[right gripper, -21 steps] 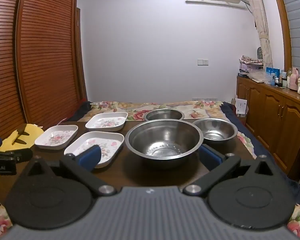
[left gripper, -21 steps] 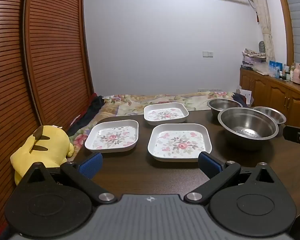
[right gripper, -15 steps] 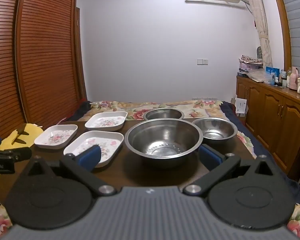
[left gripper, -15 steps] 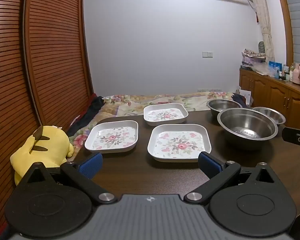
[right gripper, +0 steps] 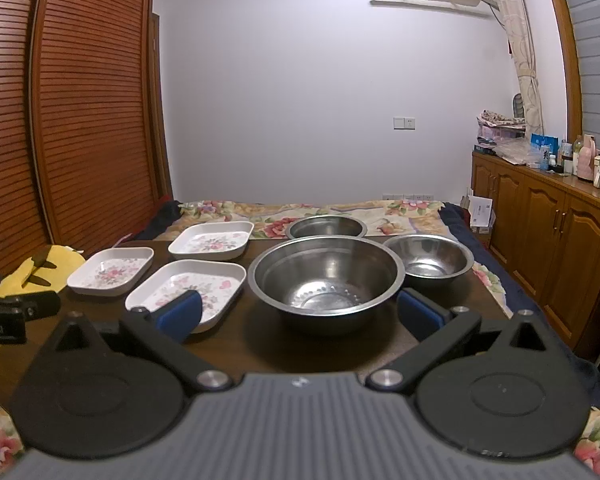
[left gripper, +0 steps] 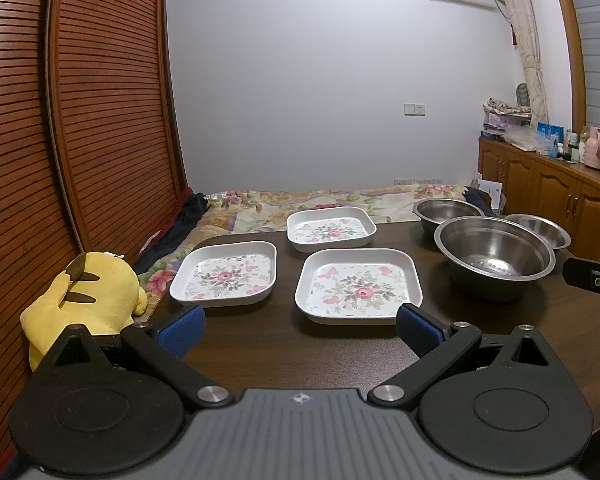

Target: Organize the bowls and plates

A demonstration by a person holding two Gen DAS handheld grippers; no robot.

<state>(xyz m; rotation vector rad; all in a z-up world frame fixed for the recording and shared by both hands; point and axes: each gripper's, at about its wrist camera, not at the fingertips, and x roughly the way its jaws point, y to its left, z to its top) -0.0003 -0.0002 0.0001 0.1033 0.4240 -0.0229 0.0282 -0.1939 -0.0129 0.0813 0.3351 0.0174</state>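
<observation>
Three white square floral plates lie flat on a dark wooden table (left gripper: 268,344): the near one (left gripper: 358,285), a left one (left gripper: 226,273) and a far one (left gripper: 331,229). To their right stand a large steel bowl (right gripper: 326,276), a far bowl (right gripper: 326,227) and a right bowl (right gripper: 428,255). My left gripper (left gripper: 300,326) is open, hovering just short of the near plate. Empty and open too, my right gripper (right gripper: 300,312) faces the large bowl. The right gripper's tip shows at the left wrist view's right edge.
A yellow plush toy (left gripper: 82,300) lies off the table's left edge. A floral-quilted bed (left gripper: 320,200) runs behind the table. Slatted wooden doors (left gripper: 80,120) line the left side, and a cabinet (right gripper: 548,232) with bottles stands at the right.
Both views have drifted very slightly; the plates and bowls sit a touch higher in frame. Nothing was grasped or moved.
</observation>
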